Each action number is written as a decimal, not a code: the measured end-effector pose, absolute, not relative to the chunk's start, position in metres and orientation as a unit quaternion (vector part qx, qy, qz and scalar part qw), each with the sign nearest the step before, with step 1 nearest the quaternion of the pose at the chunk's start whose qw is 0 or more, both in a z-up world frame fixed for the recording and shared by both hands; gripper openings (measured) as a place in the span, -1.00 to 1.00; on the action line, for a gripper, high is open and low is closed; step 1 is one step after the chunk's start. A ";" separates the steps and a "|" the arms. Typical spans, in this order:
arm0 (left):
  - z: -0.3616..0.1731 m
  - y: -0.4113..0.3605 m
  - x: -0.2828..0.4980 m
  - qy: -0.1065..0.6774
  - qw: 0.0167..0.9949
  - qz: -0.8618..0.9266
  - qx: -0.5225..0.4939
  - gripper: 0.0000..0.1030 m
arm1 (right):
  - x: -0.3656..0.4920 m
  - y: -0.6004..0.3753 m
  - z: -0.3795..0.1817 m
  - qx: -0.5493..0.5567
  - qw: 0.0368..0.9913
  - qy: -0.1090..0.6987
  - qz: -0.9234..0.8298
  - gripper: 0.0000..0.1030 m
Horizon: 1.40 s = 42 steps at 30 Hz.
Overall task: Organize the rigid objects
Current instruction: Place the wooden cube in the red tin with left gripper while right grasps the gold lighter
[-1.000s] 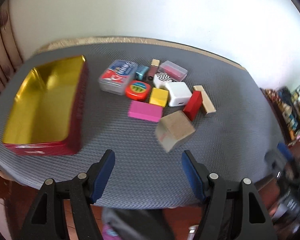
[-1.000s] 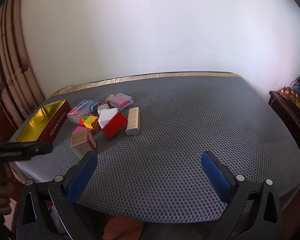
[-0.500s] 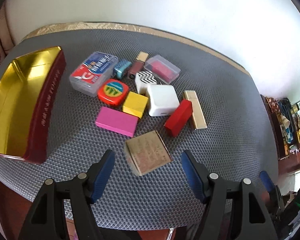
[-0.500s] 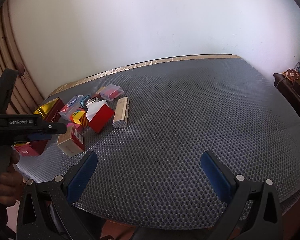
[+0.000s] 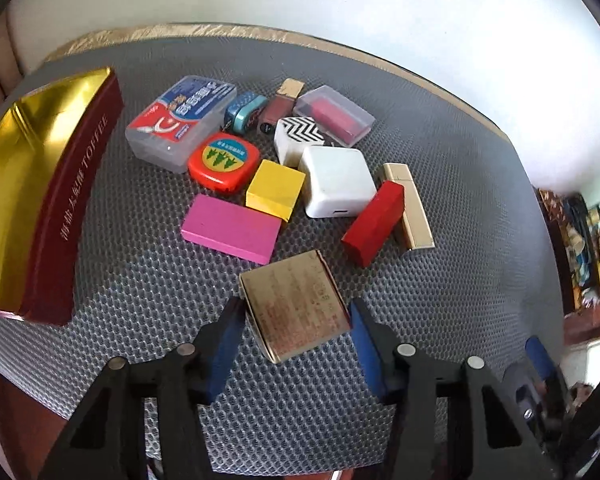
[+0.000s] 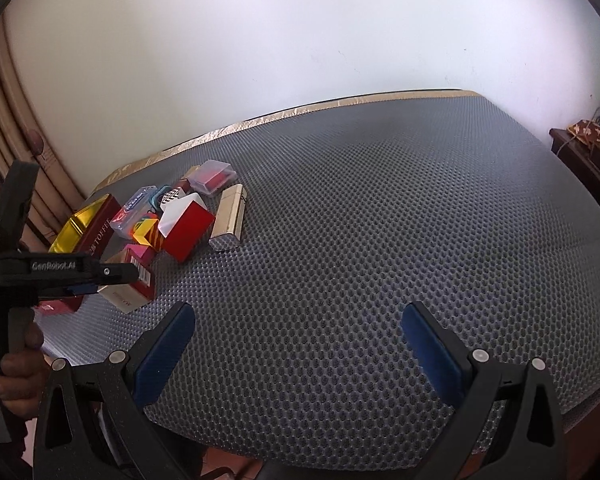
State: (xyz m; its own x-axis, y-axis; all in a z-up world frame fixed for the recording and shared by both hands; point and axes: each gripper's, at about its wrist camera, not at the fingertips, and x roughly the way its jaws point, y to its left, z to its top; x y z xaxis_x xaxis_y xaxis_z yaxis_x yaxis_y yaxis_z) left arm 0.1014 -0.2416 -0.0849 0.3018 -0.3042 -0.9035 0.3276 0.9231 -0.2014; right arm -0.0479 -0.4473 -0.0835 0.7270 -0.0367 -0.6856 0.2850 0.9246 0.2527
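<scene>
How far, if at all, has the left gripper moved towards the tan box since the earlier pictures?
Yes: the left gripper has come forward to straddle the tan box, jaws closing.

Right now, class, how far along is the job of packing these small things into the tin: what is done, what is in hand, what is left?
Done: nothing that shows; the visible part of the gold tin holds nothing. In hand: the left gripper has been closing around the tan box, which sits between its jaws; whether the pads press it yet is unclear. The right gripper is open over bare mat. Left: the whole pile, including the pink block and white charger.
</scene>
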 end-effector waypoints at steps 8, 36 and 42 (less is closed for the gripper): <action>-0.042 -0.223 0.071 0.519 0.826 -0.220 0.010 0.02 | -0.030 -0.443 -0.071 0.157 0.918 0.359 -0.060 1.00; -0.033 -0.053 0.208 0.509 0.860 -0.032 -0.003 0.06 | 0.141 -0.415 -0.078 0.047 0.871 0.489 -0.013 0.16; -0.041 -0.059 0.213 0.500 0.866 -0.016 0.023 0.06 | 0.153 -0.410 -0.087 0.040 0.857 0.514 -0.019 0.16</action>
State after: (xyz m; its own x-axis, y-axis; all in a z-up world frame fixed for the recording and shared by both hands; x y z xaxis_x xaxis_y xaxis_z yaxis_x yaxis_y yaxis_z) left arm 0.2134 -0.0595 -0.0411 0.4999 -0.0045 -0.8661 0.0500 0.9985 0.0237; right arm 0.1531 -0.4099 -0.0870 0.4705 0.0097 -0.8824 0.0736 0.9960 0.0502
